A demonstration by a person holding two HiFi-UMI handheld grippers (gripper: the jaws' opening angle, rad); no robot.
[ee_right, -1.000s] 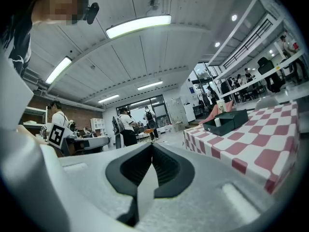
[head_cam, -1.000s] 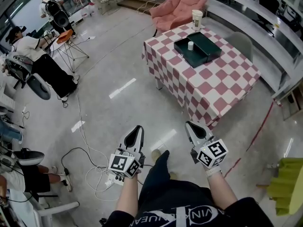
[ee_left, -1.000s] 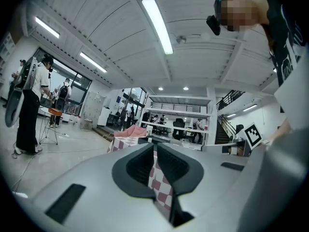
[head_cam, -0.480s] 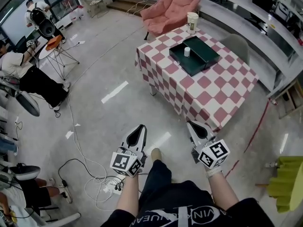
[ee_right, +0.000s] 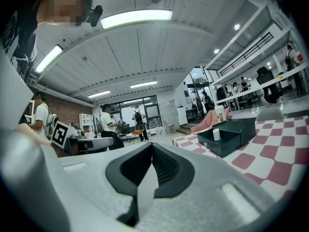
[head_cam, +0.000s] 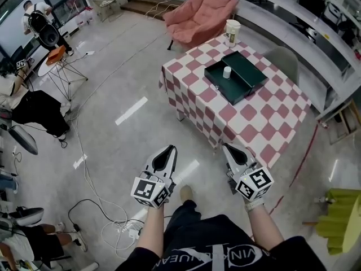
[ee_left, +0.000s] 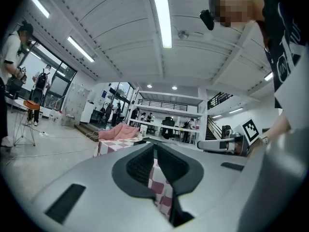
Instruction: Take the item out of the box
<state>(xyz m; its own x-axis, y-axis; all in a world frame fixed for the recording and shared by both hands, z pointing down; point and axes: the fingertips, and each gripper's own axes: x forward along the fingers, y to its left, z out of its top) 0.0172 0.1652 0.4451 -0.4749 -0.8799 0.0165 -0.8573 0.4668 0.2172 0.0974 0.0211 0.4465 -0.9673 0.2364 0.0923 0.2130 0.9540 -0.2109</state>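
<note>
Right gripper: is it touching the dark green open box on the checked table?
Apart. Head view shows the right gripper over floor, well short of the dark green box.

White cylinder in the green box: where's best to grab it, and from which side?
By its upper sides, from above. The white cylinder stands upright inside the open box, whose walls rise round its base, so a sideways approach would likely hit them.

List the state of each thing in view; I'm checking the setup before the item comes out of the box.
Box: open, on the checked table.
White item: upright inside the box.
Cup: upright, at the table's far corner.
Left gripper: shut, empty, short of the table.
Right gripper: shut, empty, short of the table.
</note>
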